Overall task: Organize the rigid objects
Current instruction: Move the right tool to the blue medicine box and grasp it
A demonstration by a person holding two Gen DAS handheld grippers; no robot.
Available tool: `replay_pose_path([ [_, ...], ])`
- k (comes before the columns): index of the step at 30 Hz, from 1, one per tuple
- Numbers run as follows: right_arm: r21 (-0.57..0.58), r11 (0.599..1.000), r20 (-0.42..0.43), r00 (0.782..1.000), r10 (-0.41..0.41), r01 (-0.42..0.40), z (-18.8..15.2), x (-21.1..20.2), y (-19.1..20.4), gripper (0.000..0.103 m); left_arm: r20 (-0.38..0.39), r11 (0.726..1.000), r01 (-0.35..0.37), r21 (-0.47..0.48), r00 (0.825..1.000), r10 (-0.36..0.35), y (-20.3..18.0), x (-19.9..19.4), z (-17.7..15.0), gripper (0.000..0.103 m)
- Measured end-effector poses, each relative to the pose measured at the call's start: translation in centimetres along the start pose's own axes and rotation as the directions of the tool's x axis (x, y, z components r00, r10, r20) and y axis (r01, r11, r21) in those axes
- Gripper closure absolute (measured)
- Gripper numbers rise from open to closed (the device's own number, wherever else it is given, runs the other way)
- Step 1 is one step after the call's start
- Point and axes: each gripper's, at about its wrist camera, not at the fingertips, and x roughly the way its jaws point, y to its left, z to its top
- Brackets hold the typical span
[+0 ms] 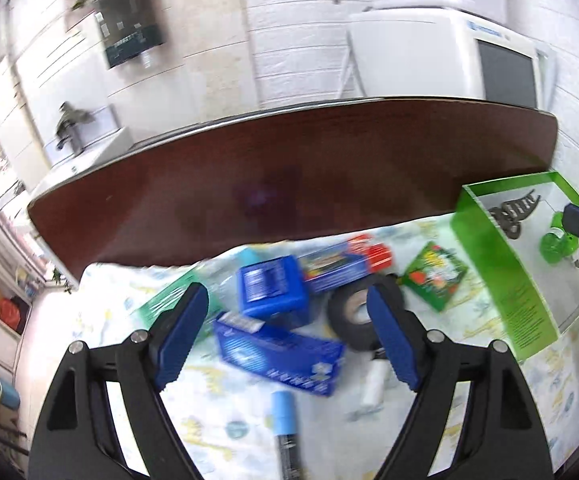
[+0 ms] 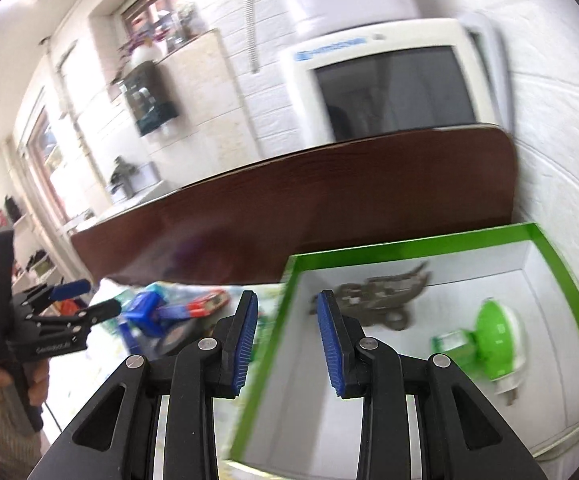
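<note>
My left gripper is open and empty above a pile on the patterned cloth: two blue boxes, a black tape roll, a red and blue pack, a small green box and a blue-capped marker. A green-rimmed white box stands at the right; it holds a dark metal piece and a green plug-in device. My right gripper is open and empty over that box's left rim. The left gripper also shows in the right wrist view.
A dark brown wooden board runs behind the cloth. A white appliance stands beyond it at the right. A white brick wall closes the right side. A small white tube lies near the tape roll.
</note>
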Motion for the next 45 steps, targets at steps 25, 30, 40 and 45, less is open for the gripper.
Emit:
replay_pose_path([
  [25, -0.090, 0.993, -0.300, 0.953, 0.049, -0.079, -6.9, 10.8, 18.0, 0.069, 0.004, 0.939, 0.342, 0.045, 0.940, -0.342, 9.2, 6.2, -4.7, 0.022],
  [30, -0.097, 0.994, -0.313, 0.950, 0.020, -0.053, -6.7, 12.4, 18.6, 0.069, 0.001, 0.924, 0.376, 0.066, 0.926, -0.377, 8.9, 7.4, -4.5, 0.025],
  [40, -0.096, 0.995, -0.328, 0.944, -0.021, -0.011, -6.9, 15.1, 18.3, 0.069, -0.058, 0.884, 0.462, 0.064, 0.887, -0.459, 8.0, 8.3, -5.0, 0.052],
  [45, -0.095, 0.995, -0.334, 0.943, -0.018, -0.015, -7.0, 15.5, 18.3, 0.069, -0.103, 0.886, 0.463, 0.018, 0.883, -0.459, 8.1, 8.6, -5.5, 0.050],
])
